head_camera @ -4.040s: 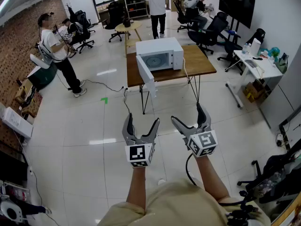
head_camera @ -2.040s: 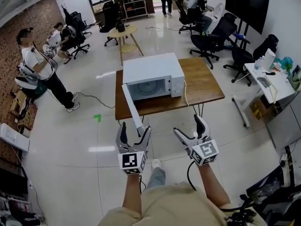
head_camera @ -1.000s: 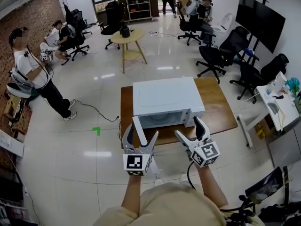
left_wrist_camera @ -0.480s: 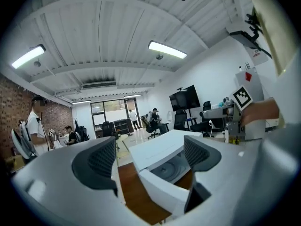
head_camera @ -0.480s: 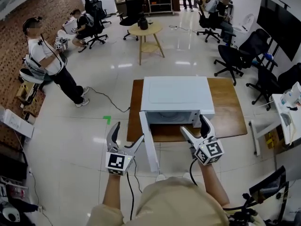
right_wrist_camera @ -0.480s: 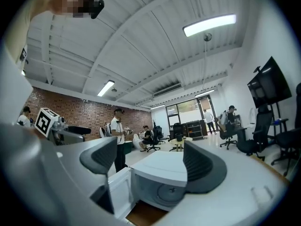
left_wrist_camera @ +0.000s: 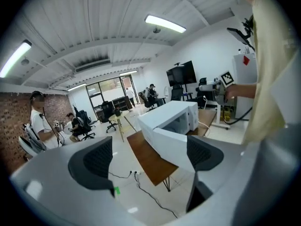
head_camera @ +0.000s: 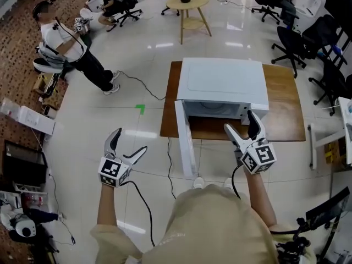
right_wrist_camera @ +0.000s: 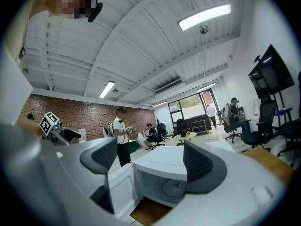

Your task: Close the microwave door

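A brown wooden table (head_camera: pixel 283 100) stands on a glossy white tiled floor (head_camera: pixel 137 37); a green tape mark (head_camera: pixel 140 108) lies to its left, near a black cable (head_camera: pixel 140 87); farther off — a small round wooden table (head_camera: pixel 188 3); black office chairs (head_camera: pixel 297 40) far right; a person in a white shirt (head_camera: pixel 69 51) stands far left — beside a brick wall (head_camera: pixel 16 43).

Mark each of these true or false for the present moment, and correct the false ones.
1. The microwave door stands open. True.
2. The microwave sits on the floor. False: it sits on the wooden table.
3. The left gripper grips the door. False: its jaws have just been opening, hold nothing, and are off to the door's left, apart from it.
4. The right gripper is empty, with its jaws apart. True.
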